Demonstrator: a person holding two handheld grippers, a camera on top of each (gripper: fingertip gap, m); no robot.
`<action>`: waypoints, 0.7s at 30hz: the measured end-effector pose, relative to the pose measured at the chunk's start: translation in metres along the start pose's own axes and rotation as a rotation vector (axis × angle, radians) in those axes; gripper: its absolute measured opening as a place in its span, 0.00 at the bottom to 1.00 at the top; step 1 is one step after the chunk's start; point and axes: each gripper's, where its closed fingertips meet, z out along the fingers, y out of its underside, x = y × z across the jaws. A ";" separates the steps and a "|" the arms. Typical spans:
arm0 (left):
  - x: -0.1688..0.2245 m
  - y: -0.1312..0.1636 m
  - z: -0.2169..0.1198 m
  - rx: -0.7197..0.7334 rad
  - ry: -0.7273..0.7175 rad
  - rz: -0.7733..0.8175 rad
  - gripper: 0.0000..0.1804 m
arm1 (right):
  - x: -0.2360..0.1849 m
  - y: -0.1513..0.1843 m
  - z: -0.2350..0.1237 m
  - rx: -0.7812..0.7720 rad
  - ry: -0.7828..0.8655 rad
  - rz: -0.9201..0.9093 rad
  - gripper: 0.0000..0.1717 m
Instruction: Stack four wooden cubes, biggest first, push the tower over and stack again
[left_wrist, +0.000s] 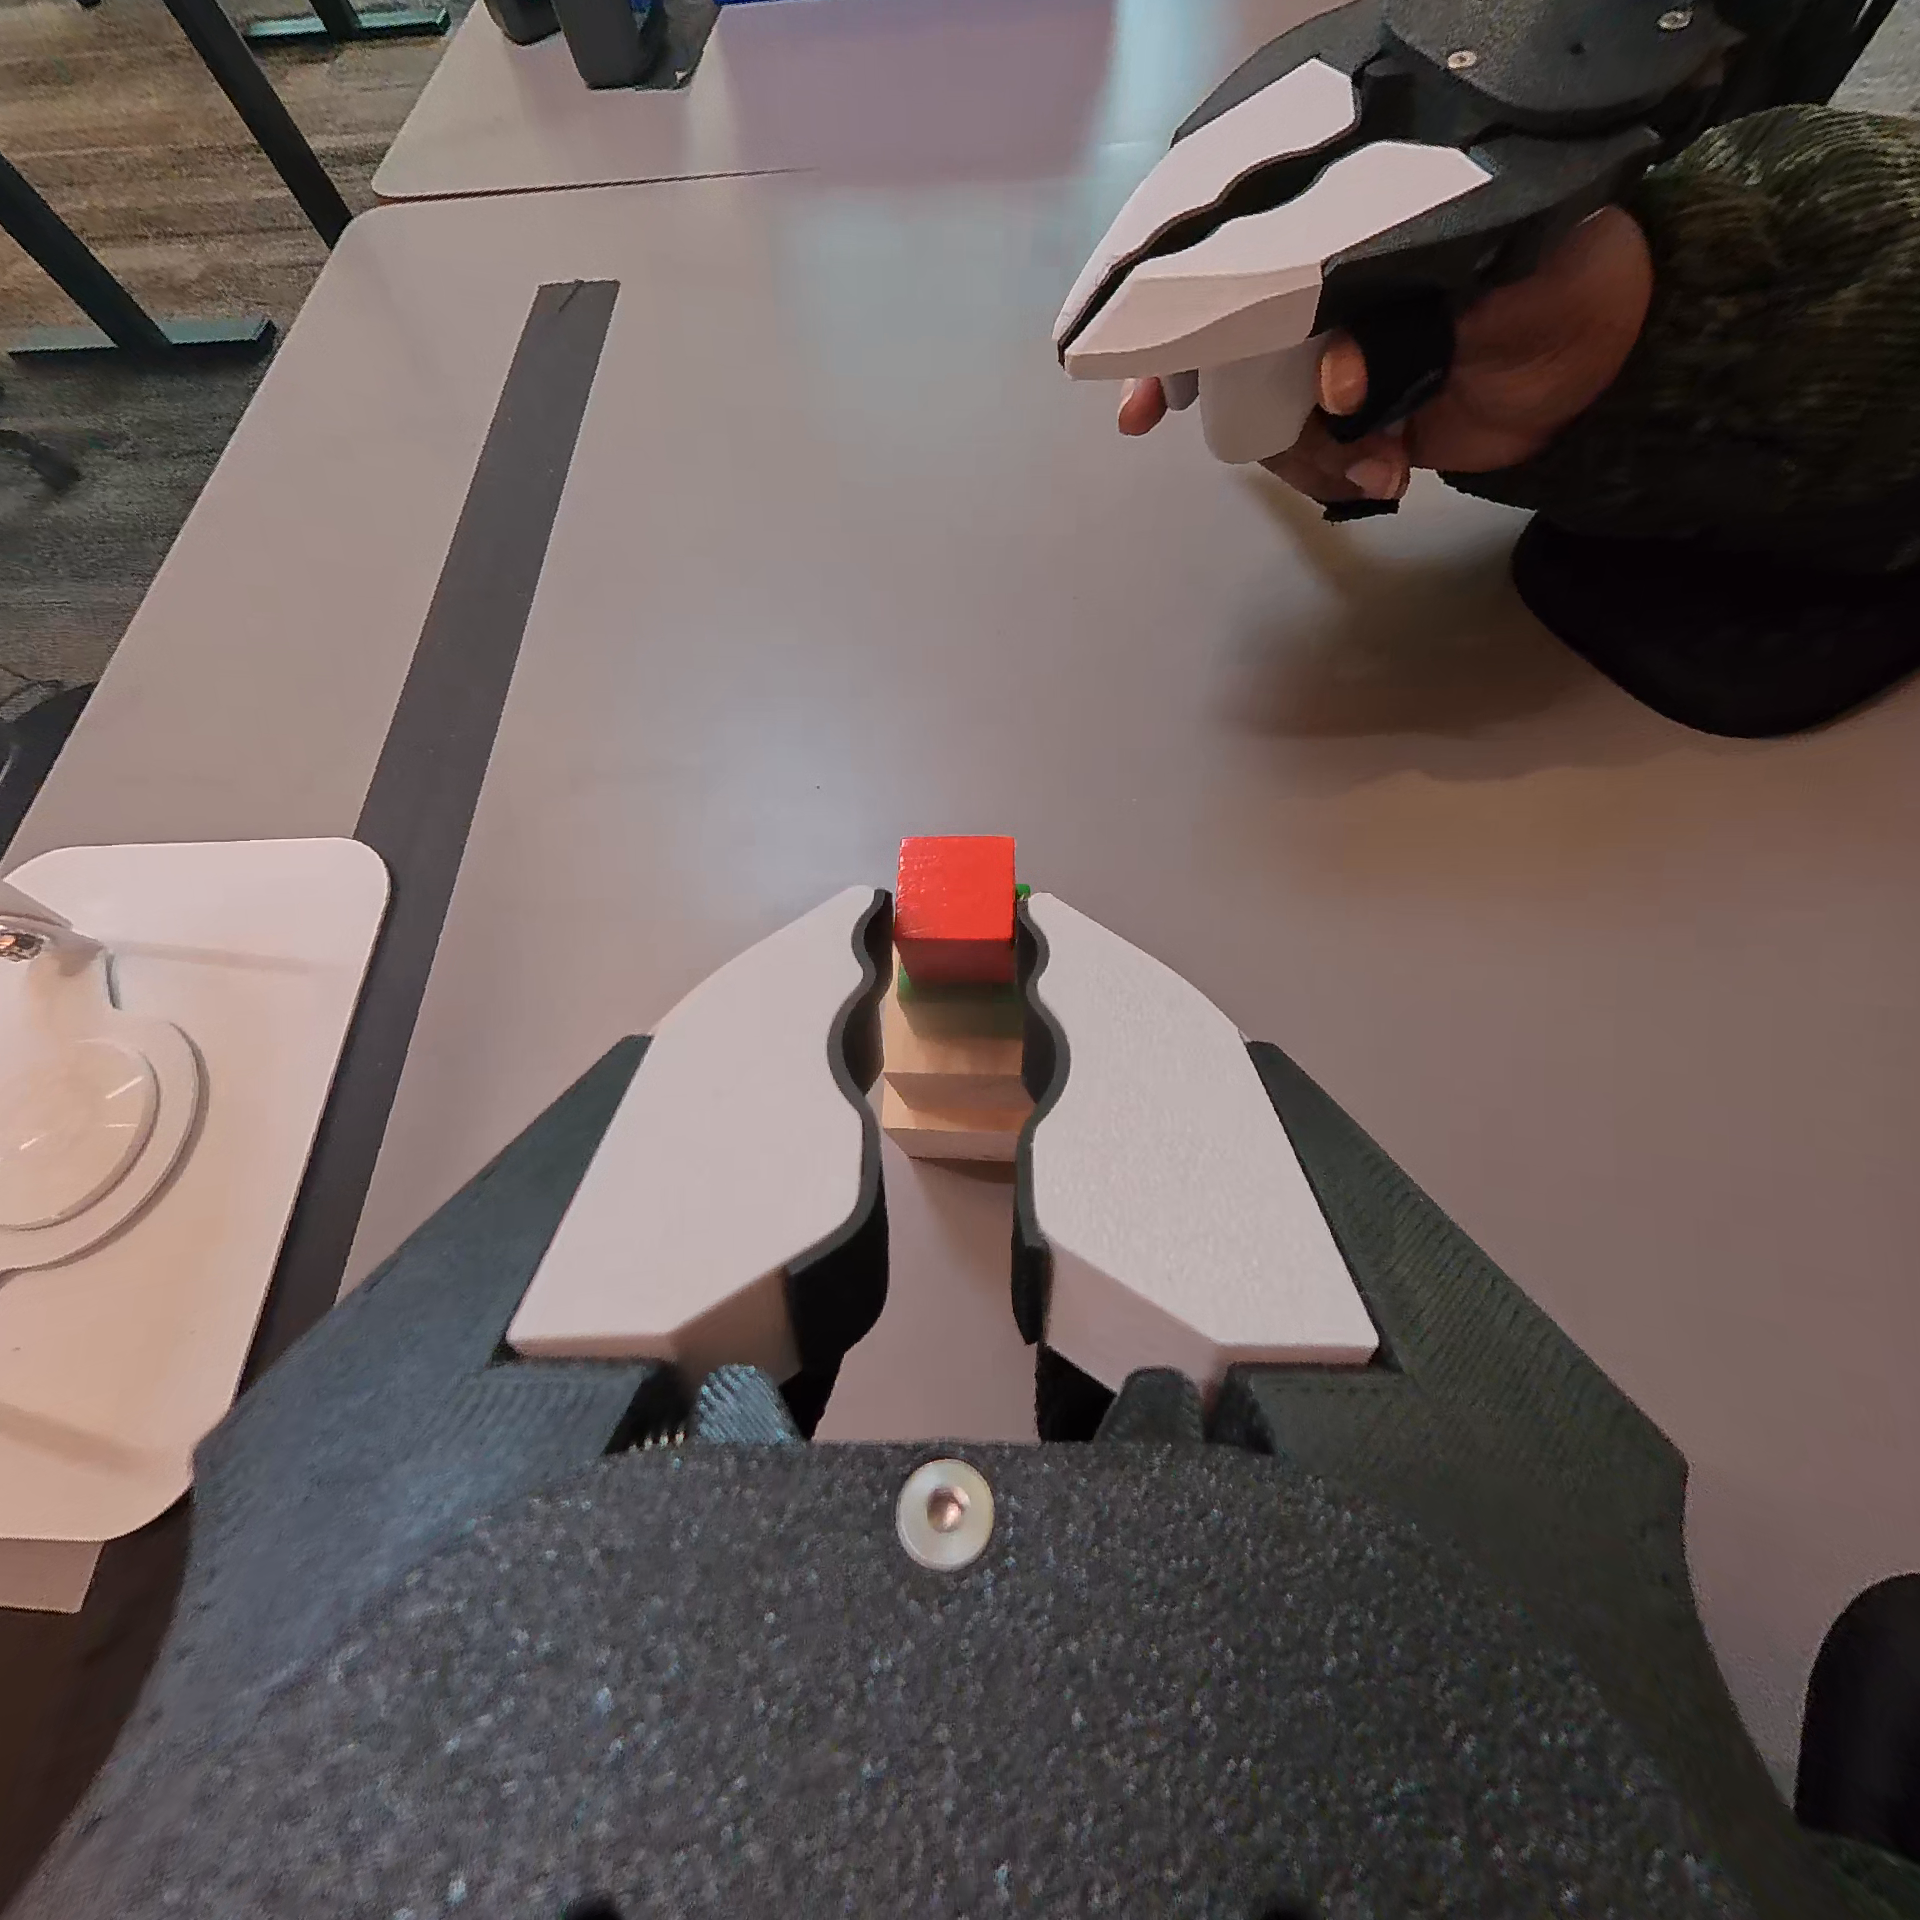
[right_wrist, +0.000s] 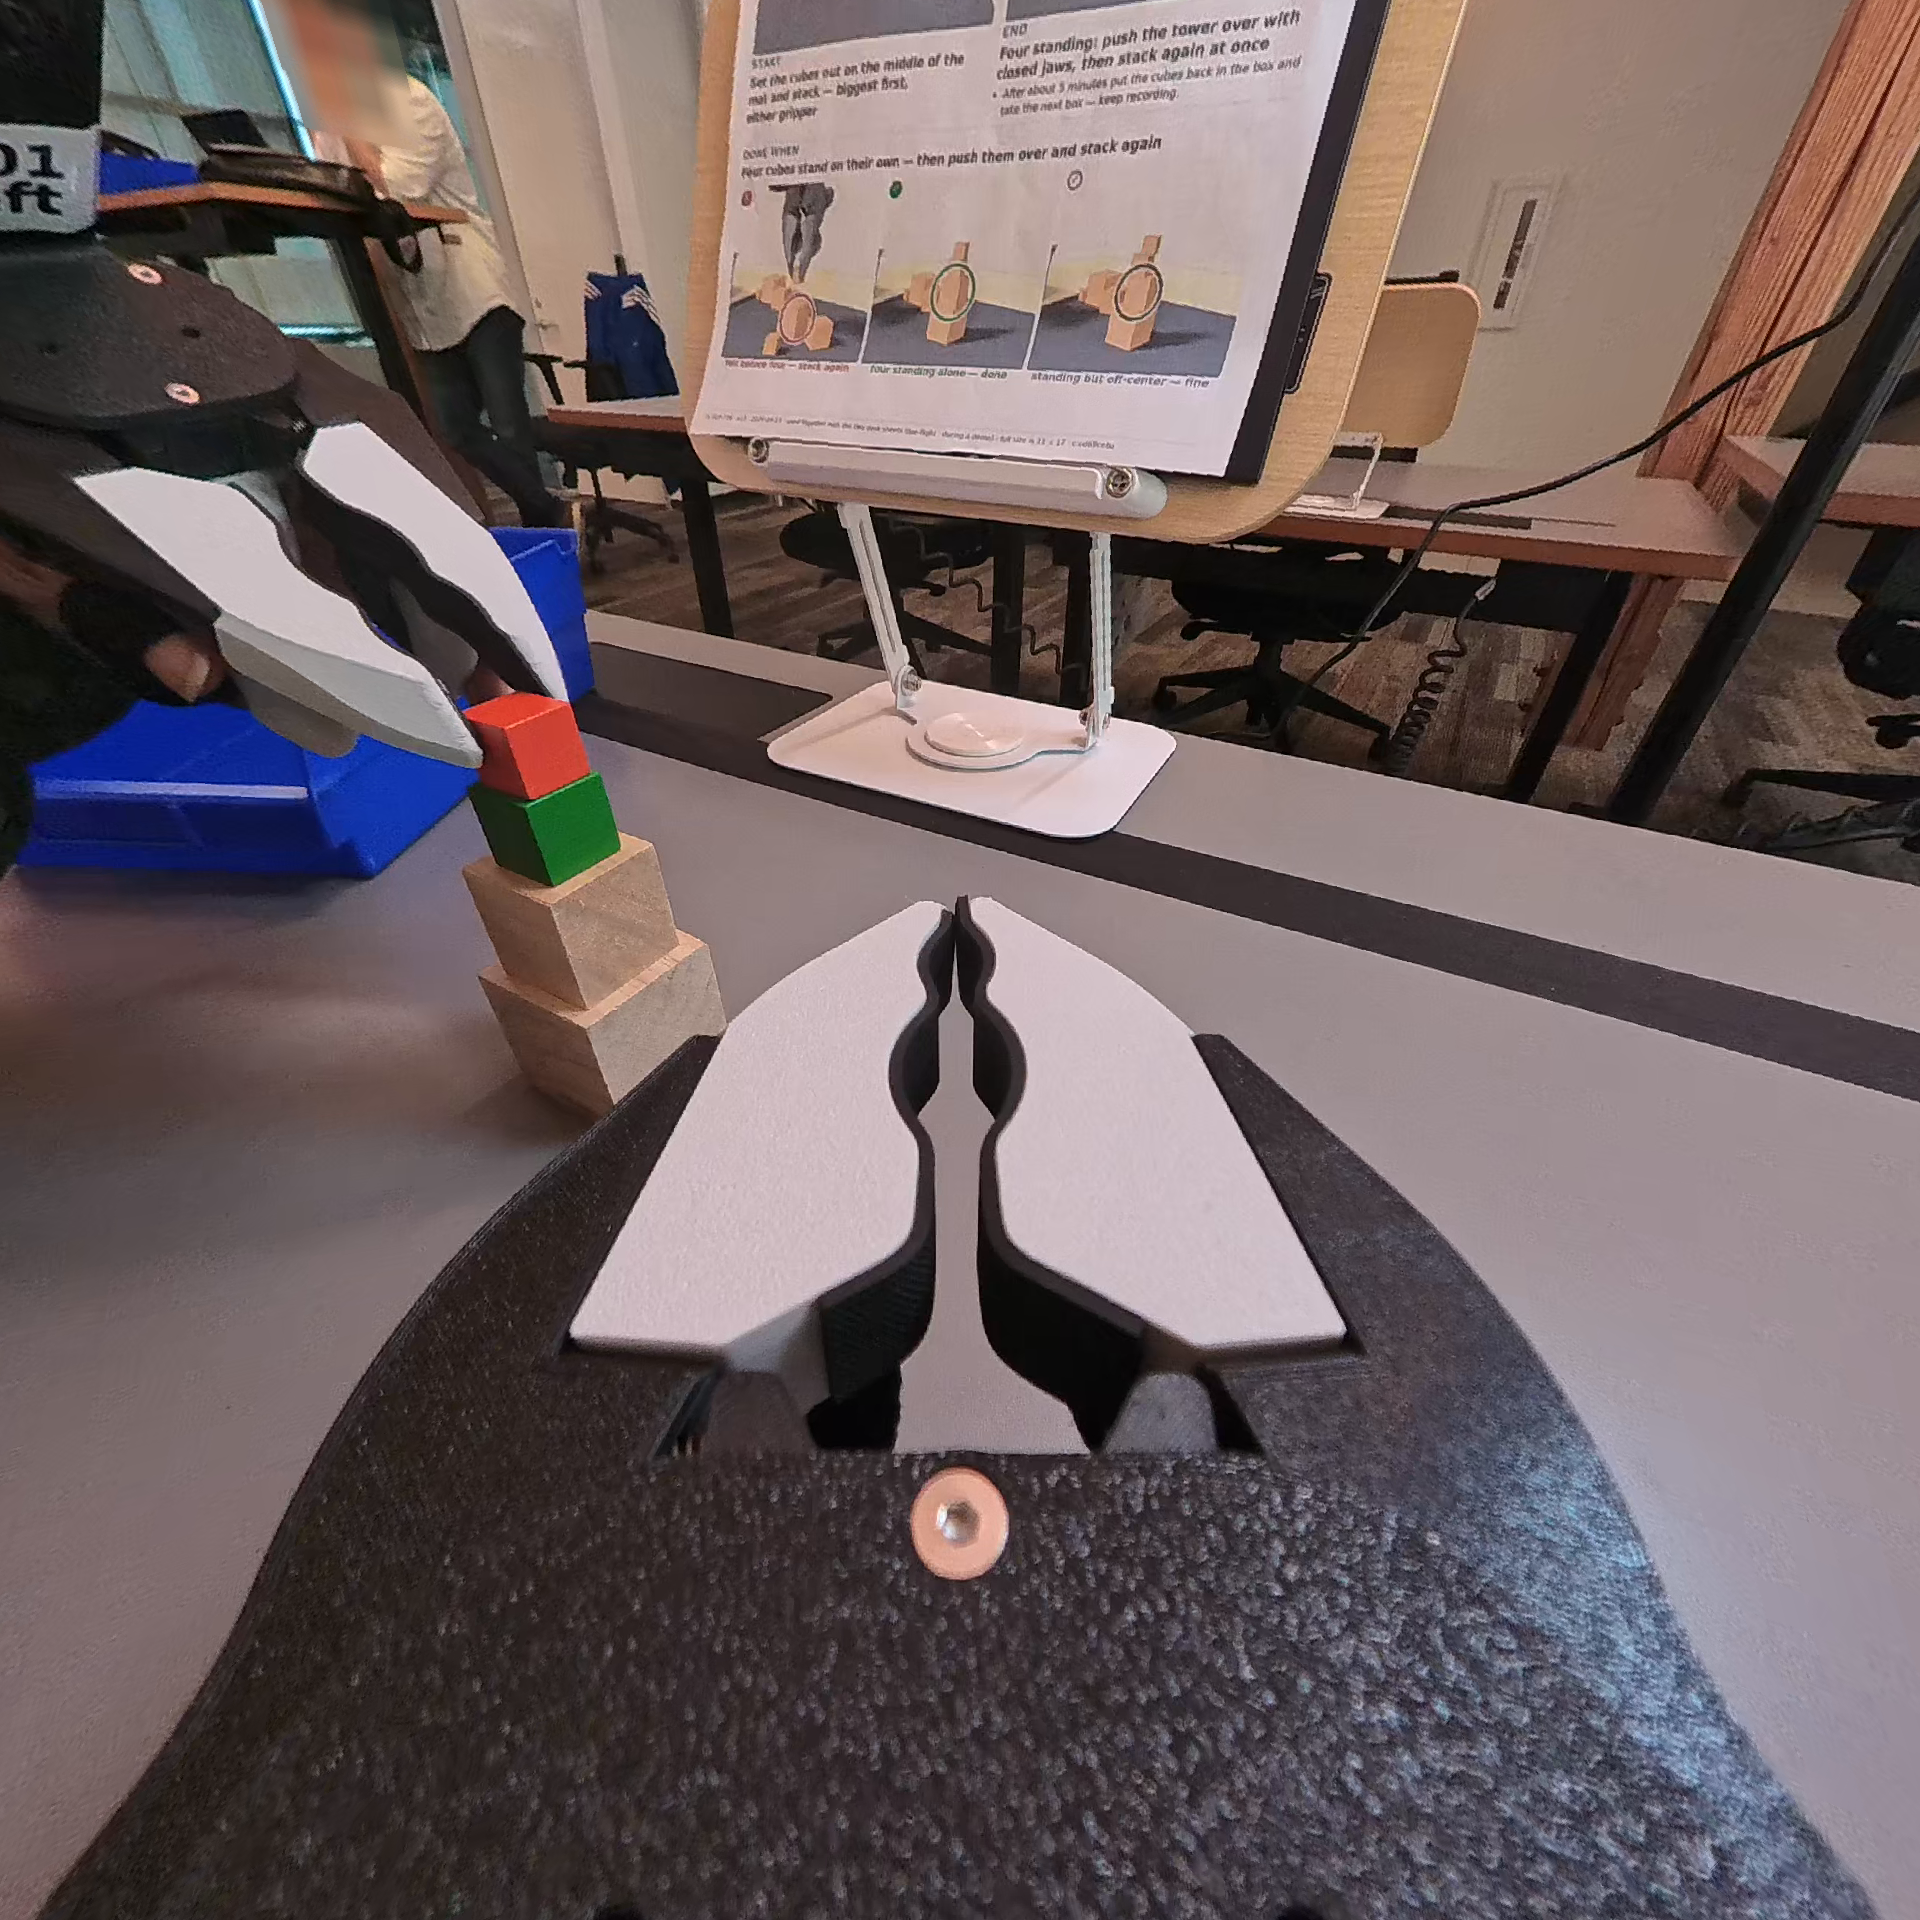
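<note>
The left gripper (left_wrist: 956, 914) clamps the red cube (left_wrist: 954, 909), small, stiff and probably light, by its side faces atop the stack; the right gripper (right_wrist: 957, 914) is closed, empty.

A red cube (right_wrist: 528, 743) tops a stepped tower: green cube (right_wrist: 549, 828), then two larger plain wooden cubes (right_wrist: 582, 920), upright on the table (right_wrist: 1455, 1039), apparently clamped by the left gripper (left_wrist: 954, 914).
</note>
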 end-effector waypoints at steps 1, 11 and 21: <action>0.000 0.000 0.000 0.001 0.002 0.000 0.12 | 0.000 0.000 0.000 0.000 0.000 0.000 0.00; 0.000 0.000 -0.001 0.006 0.001 0.001 0.12 | 0.000 0.001 0.001 -0.002 -0.001 0.001 0.00; 0.001 -0.005 -0.009 0.042 -0.007 0.004 0.15 | 0.001 0.000 0.000 0.001 0.002 0.000 0.00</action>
